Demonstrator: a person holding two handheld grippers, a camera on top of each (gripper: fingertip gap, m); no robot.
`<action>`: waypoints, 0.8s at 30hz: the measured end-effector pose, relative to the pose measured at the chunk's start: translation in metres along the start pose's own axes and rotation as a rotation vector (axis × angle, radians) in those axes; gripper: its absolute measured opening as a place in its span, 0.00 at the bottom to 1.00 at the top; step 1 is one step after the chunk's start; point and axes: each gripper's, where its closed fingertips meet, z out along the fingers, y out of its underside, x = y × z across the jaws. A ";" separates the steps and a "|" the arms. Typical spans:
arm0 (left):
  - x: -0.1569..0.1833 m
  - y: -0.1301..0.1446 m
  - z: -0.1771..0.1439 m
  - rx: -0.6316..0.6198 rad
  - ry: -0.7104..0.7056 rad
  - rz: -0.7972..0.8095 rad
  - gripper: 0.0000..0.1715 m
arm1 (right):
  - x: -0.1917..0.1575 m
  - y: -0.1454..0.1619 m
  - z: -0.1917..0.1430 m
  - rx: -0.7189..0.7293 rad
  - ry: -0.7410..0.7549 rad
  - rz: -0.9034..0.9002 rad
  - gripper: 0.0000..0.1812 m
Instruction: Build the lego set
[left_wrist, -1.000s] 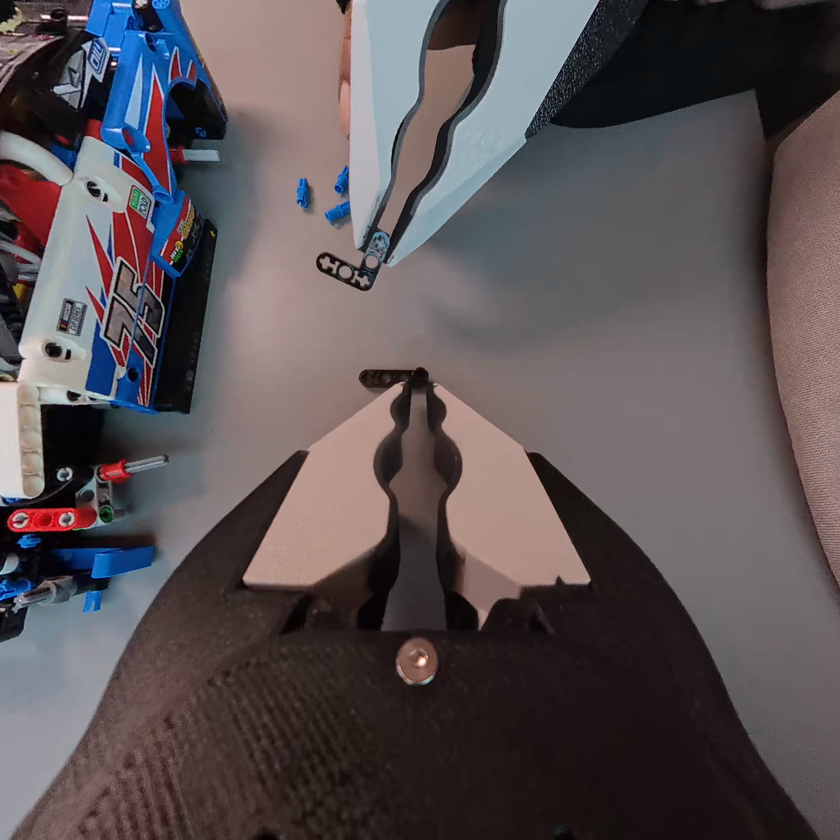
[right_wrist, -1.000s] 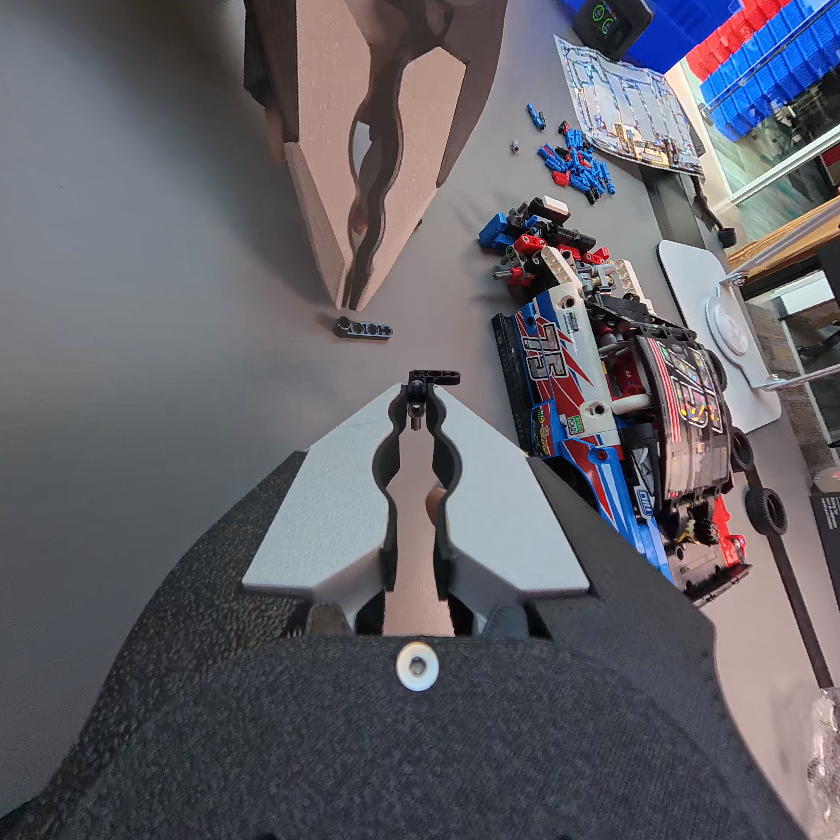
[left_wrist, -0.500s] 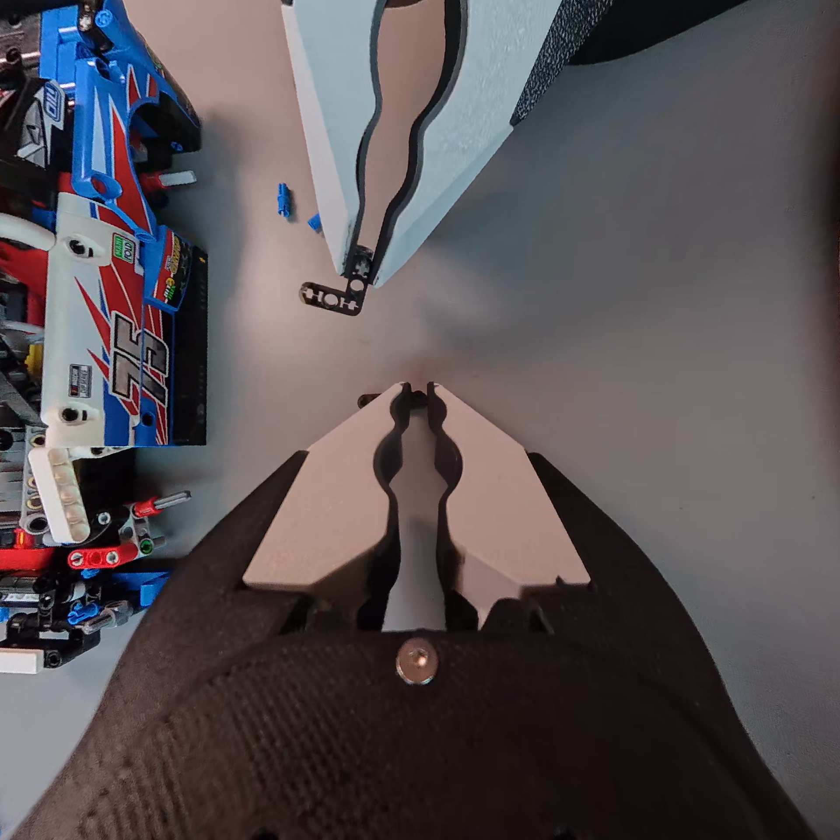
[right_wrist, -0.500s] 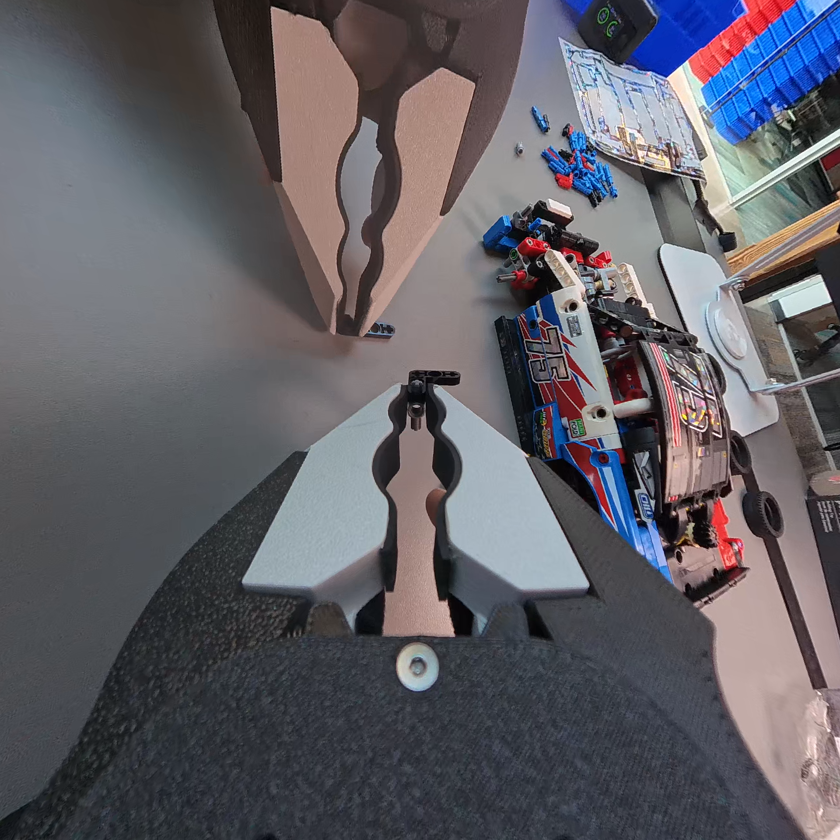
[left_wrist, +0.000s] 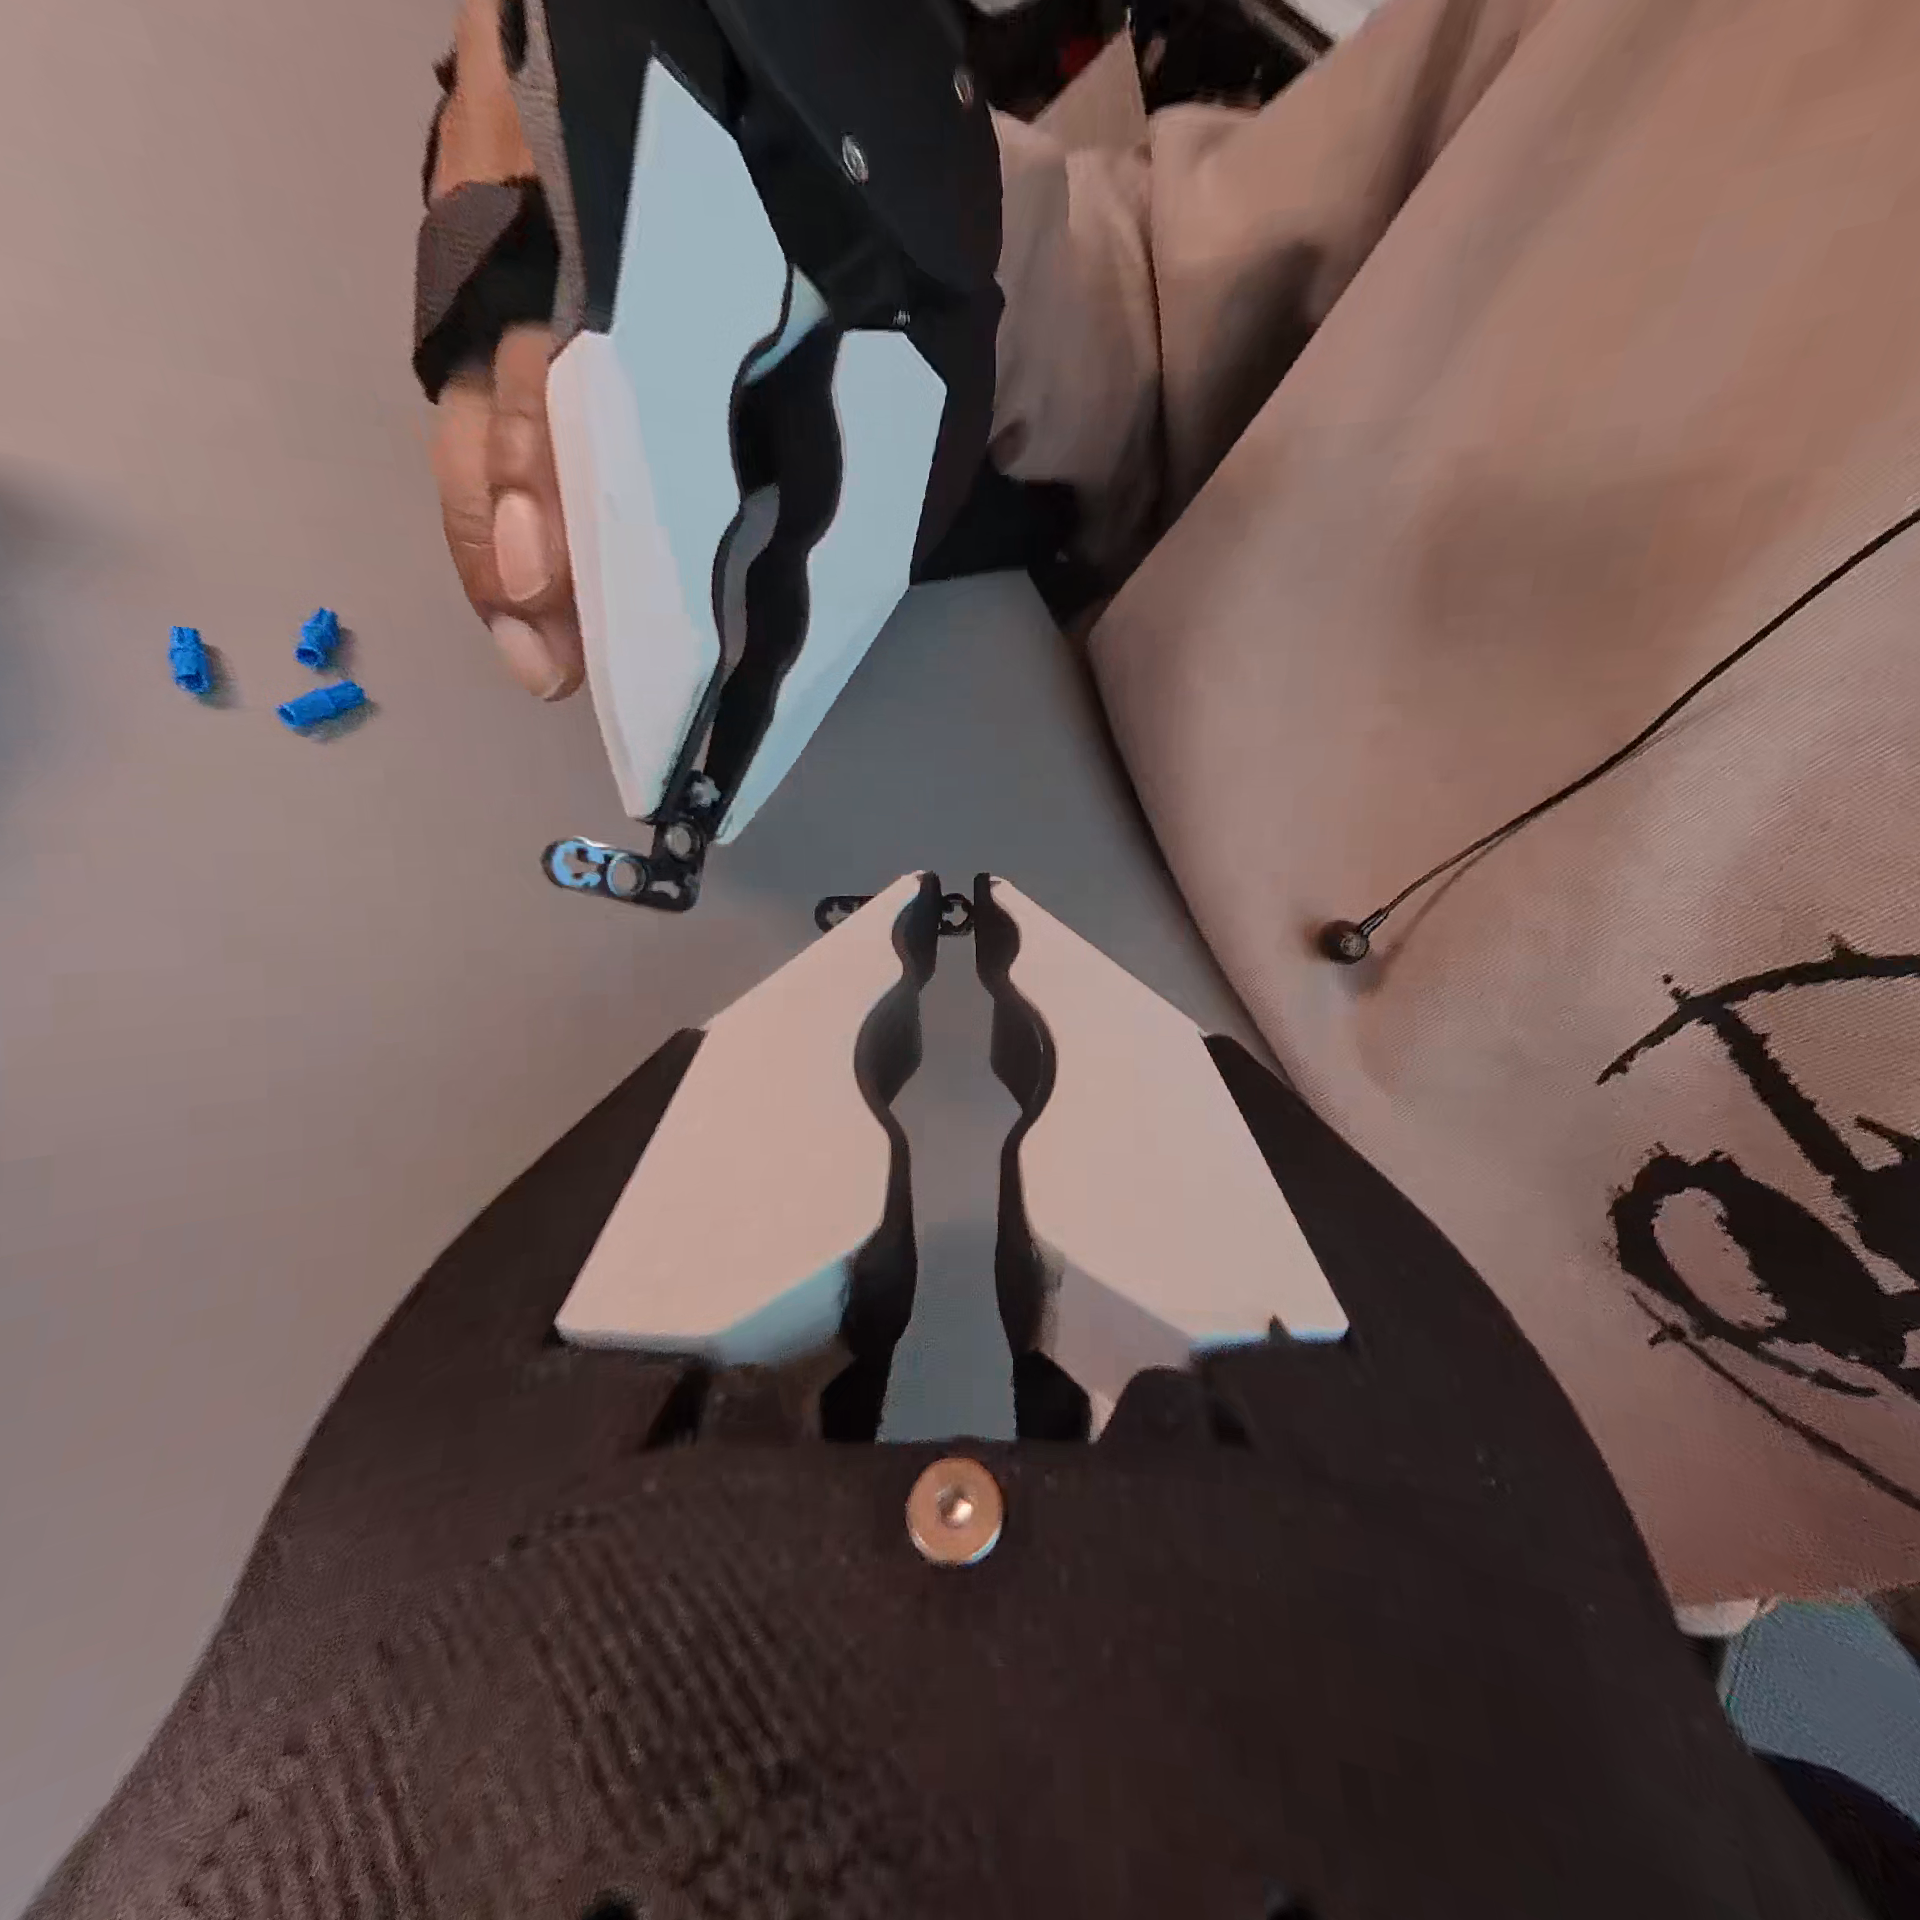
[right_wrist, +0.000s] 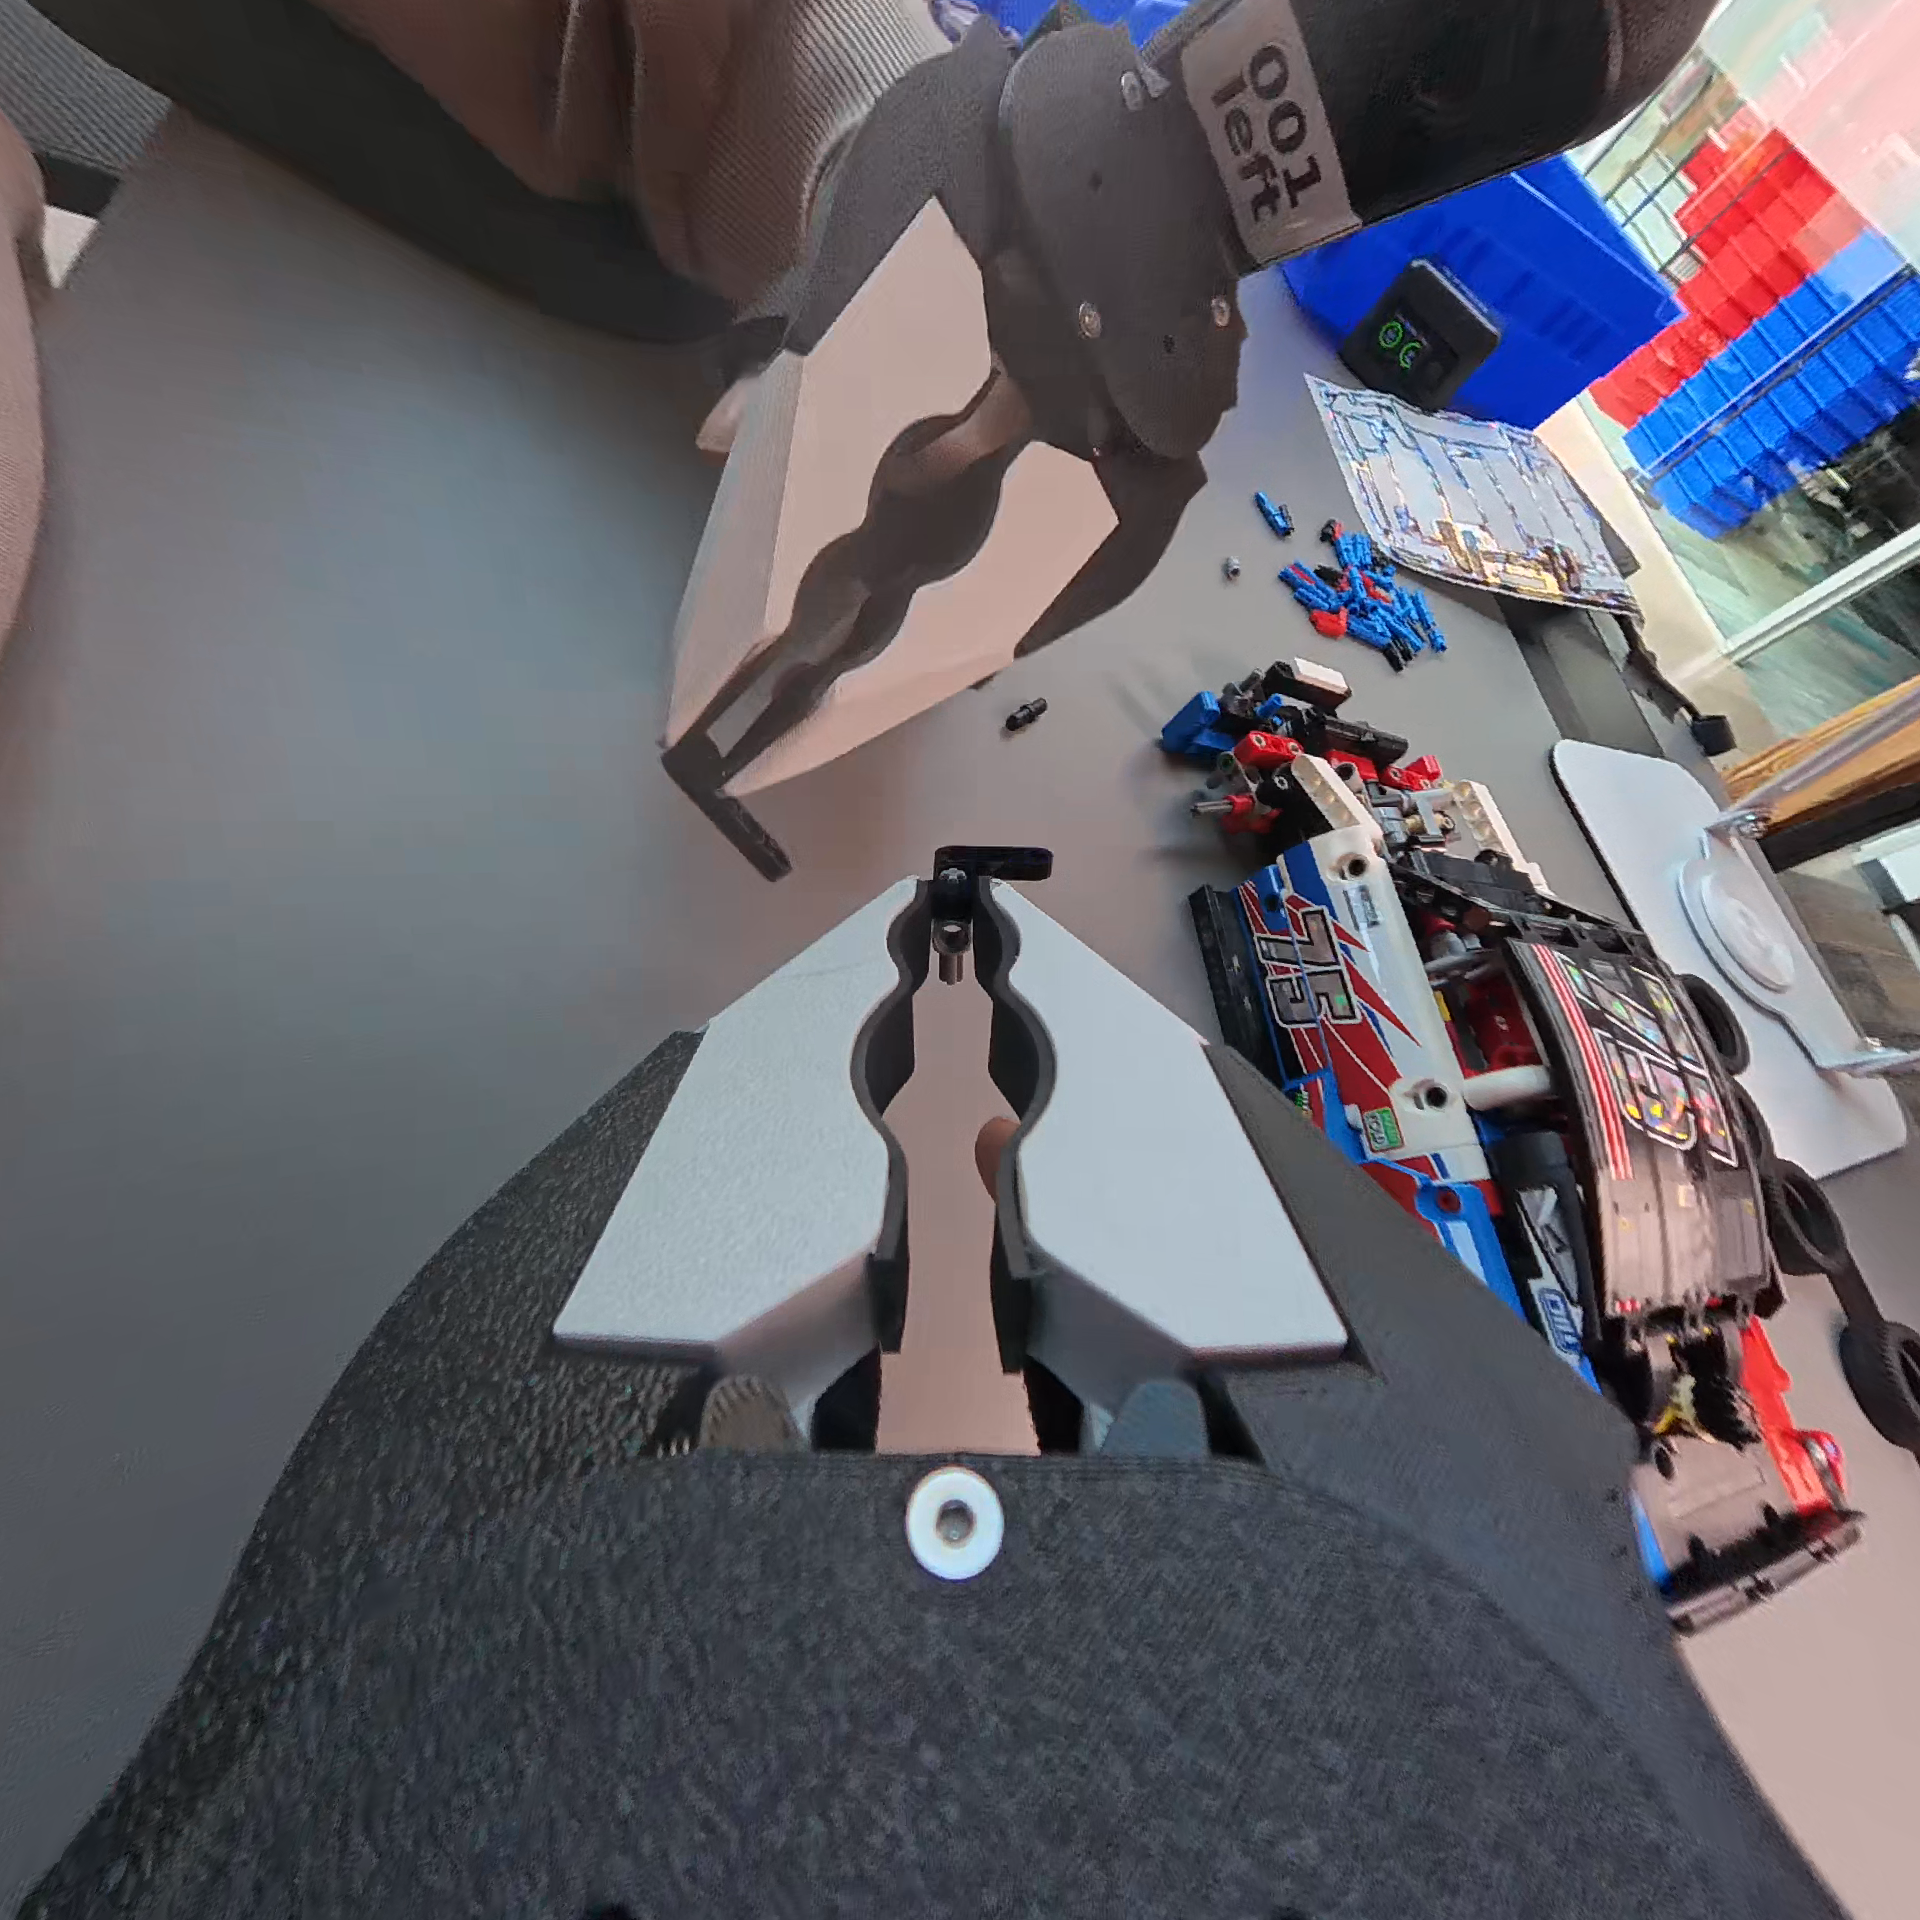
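My left gripper (left_wrist: 951, 904) is shut on a short black straight beam (left_wrist: 844, 913), which sticks out to the left of its tips. In the right wrist view this beam (right_wrist: 743, 821) hangs from the left gripper above the grey table (right_wrist: 312, 727). My right gripper (right_wrist: 956, 883) is shut on a black L-shaped beam (right_wrist: 992, 864) with a small pin in it. In the left wrist view the L-beam (left_wrist: 623, 873) is just left of and beyond my left tips, a short gap away. The blue, white and red lego car (right_wrist: 1507, 1091) lies to the right.
Three blue pins (left_wrist: 312, 665) lie on the table at left. A loose sub-assembly (right_wrist: 1288, 738), a pile of blue and red pins (right_wrist: 1361, 603), a black pin (right_wrist: 1025, 714), an instruction sheet (right_wrist: 1455, 499) and blue bins (right_wrist: 1507, 270) lie beyond the car. The person's beige shirt (left_wrist: 1507, 727) fills the right. The tips of one gripper are about 5 cm away from the tips of the other.
My left gripper closed on the straight beam, lifted it off the table and swung toward the person; the car left its view. My right gripper still holds the L-beam, close to the left one.
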 end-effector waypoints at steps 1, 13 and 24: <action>0.001 0.004 0.003 -0.039 0.002 0.027 0.03 | -0.003 0.000 0.002 -0.005 -0.013 -0.001 0.03; -0.012 0.038 -0.003 -0.230 -0.116 0.207 0.03 | -0.027 0.006 0.010 -0.045 -0.144 0.016 0.03; -0.028 0.048 -0.034 -0.279 -0.260 0.274 0.05 | -0.029 0.013 0.014 -0.080 -0.162 0.033 0.03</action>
